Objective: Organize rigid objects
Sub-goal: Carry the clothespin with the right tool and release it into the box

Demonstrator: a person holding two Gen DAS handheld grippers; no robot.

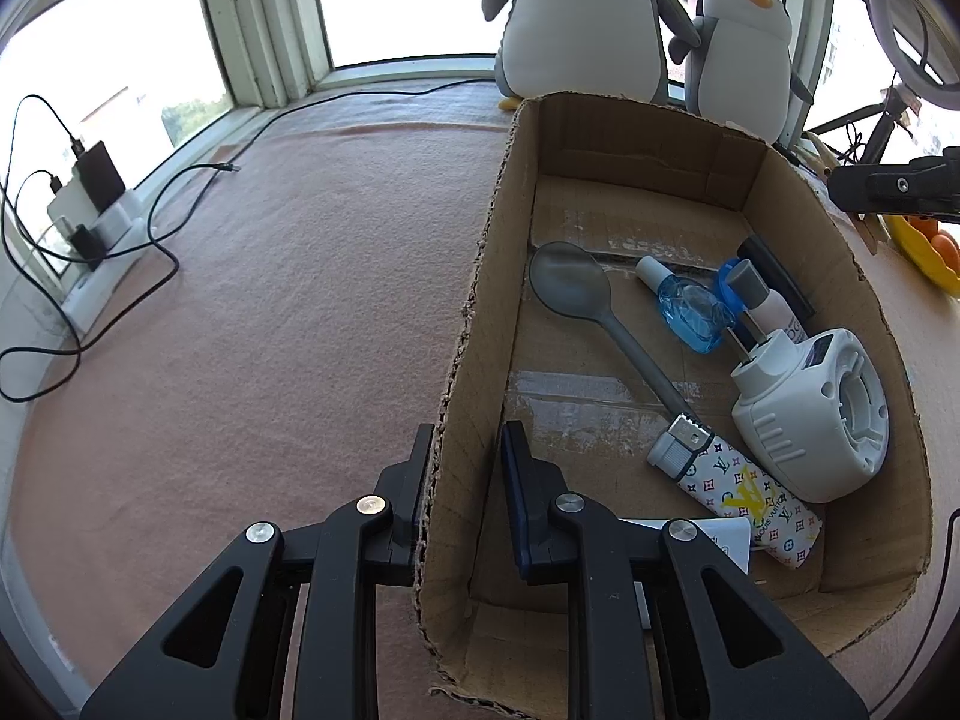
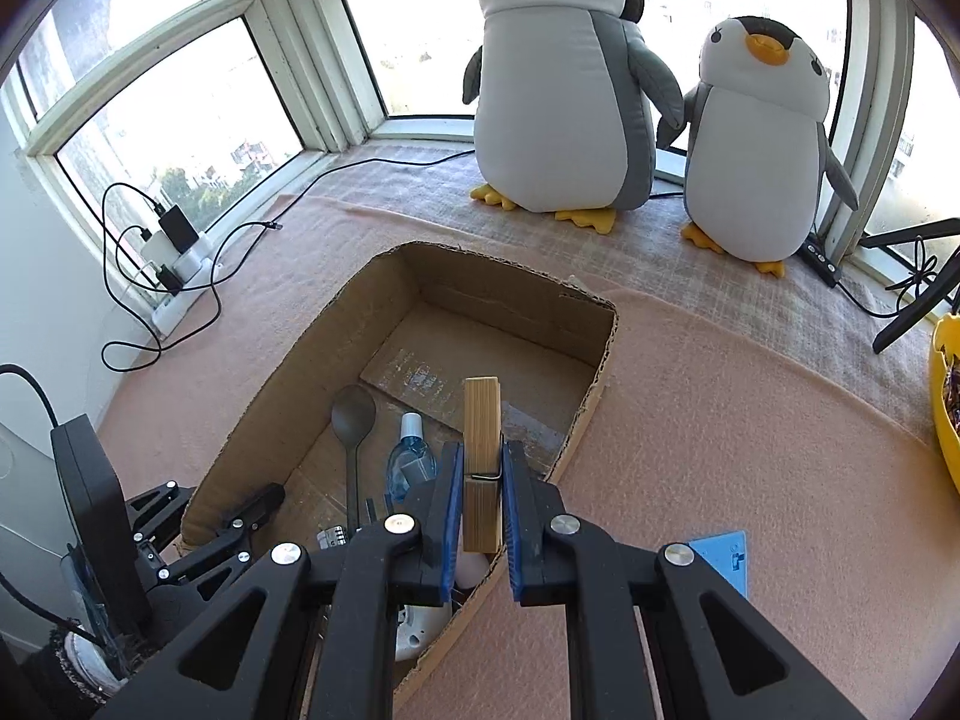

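Observation:
A cardboard box (image 1: 480, 276) (image 2: 600, 354) lies on the pink cloth. It holds a grey spoon (image 1: 576, 294) (image 2: 354, 414), a blue bottle (image 1: 690, 306) (image 2: 408, 456), a white round device (image 1: 822, 414), a patterned lighter (image 1: 744, 492) and a grey-capped tube (image 1: 762, 294). My left gripper (image 1: 465, 462) straddles the box's left wall, one finger on each side, with a gap to the wall. My right gripper (image 2: 482, 474) is shut on a wooden clothespin (image 2: 482, 450), held upright above the box's right side.
Two plush penguins (image 2: 564, 90) (image 2: 762, 144) stand by the window. A power strip with chargers and cables (image 1: 90, 210) (image 2: 180, 252) lies at the left. A yellow bowl (image 2: 948, 396) (image 1: 924, 252) sits at the right. A blue card (image 2: 726, 558) lies on the cloth.

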